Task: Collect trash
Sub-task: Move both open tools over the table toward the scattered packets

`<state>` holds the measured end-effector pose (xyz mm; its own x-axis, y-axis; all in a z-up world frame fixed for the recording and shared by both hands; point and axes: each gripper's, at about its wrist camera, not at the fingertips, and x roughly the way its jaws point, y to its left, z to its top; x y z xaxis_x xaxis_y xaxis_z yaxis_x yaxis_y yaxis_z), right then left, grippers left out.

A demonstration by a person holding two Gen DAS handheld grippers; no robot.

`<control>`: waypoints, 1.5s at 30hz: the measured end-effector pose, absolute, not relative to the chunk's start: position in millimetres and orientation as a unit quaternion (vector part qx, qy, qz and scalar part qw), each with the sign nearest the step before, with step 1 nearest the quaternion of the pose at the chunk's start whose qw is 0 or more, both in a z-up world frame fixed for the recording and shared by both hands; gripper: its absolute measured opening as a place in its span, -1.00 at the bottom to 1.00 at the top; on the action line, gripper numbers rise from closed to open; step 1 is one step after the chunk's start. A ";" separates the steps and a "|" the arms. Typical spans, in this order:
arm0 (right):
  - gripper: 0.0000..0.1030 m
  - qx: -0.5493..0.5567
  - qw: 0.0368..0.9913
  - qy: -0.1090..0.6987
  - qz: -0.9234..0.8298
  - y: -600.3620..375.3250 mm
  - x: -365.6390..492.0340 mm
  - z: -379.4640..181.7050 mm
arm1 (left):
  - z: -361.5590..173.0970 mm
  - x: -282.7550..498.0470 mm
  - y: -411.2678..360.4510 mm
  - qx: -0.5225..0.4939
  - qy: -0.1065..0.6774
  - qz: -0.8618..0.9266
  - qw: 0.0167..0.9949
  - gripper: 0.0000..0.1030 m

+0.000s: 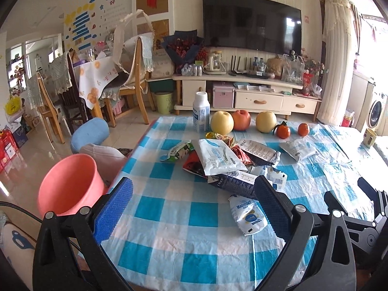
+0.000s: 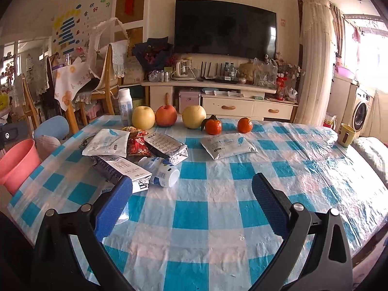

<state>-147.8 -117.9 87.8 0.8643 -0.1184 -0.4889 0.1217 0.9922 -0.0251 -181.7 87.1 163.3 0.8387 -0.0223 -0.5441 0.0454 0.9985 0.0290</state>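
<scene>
Both the left tongs [image 1: 194, 203] and the right tongs [image 2: 191, 203] were spread wide, gripping nothing, above the checked counter [image 2: 218, 218]. The trash, a heap of wrappers [image 1: 218, 160], lay mid-counter just ahead of the left tongs, with one MAGICDAY pouch [image 1: 247, 215] between its fingers (flat on the cloth). A pink bin [image 1: 68, 184] stood beside the counter's left edge.

Lighting: daylight from window [image 2: 371, 55] at right, overexposed. Glare: sheen on plastic tabletop [image 2: 315, 150] cover; reflections on television [image 2: 225, 26]. Shadows: soft. Focus: sharp centrally. Distortion: strong fisheye bending, black vignette corners.
</scene>
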 end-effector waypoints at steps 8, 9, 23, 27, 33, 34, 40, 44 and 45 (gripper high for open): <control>0.93 -0.004 0.969 0.233 -0.083 -115.8 -167.9 93.1 | 175.5 -202.5 96.4 0.021 0.260 -0.011 0.965 0.92; 0.93 -0.003 0.969 0.232 -0.086 -117.0 -169.6 93.2 | 176.8 -205.3 98.1 0.018 0.257 -0.012 0.966 0.92; 0.93 -0.008 0.965 0.249 -0.076 -118.2 -173.1 89.0 | 178.5 -209.9 103.0 0.014 0.260 -0.012 0.965 0.92; 0.93 -0.008 0.963 0.259 -0.072 -119.5 -170.3 88.1 | 176.3 -206.4 104.0 0.017 0.267 -0.011 0.963 0.92; 0.93 -0.006 0.961 0.271 -0.064 -122.3 -166.6 85.0 | 169.6 -198.4 99.9 0.022 0.276 -0.016 0.961 0.92; 0.93 -0.004 0.961 0.271 -0.061 -123.1 -166.1 84.7 | 167.8 -197.2 98.9 0.024 0.277 -0.018 0.961 0.92; 0.93 0.036 0.957 0.282 -0.053 -139.9 -160.0 82.6 | 150.9 -184.6 97.5 0.024 0.294 -0.027 0.955 0.92; 0.93 0.071 0.950 0.299 -0.050 -157.2 -151.3 78.7 | 135.3 -173.9 99.1 0.006 0.318 -0.043 0.947 0.92; 0.93 0.079 0.949 0.301 -0.051 -161.8 -149.3 78.4 | 130.6 -170.4 99.7 -0.002 0.324 -0.051 0.945 0.92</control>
<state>-149.3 -161.8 78.4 0.8137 -0.0503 -0.5791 0.1448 0.9824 0.1182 -170.4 99.7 130.6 0.7844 -0.0973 -0.6126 0.0953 0.9948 -0.0360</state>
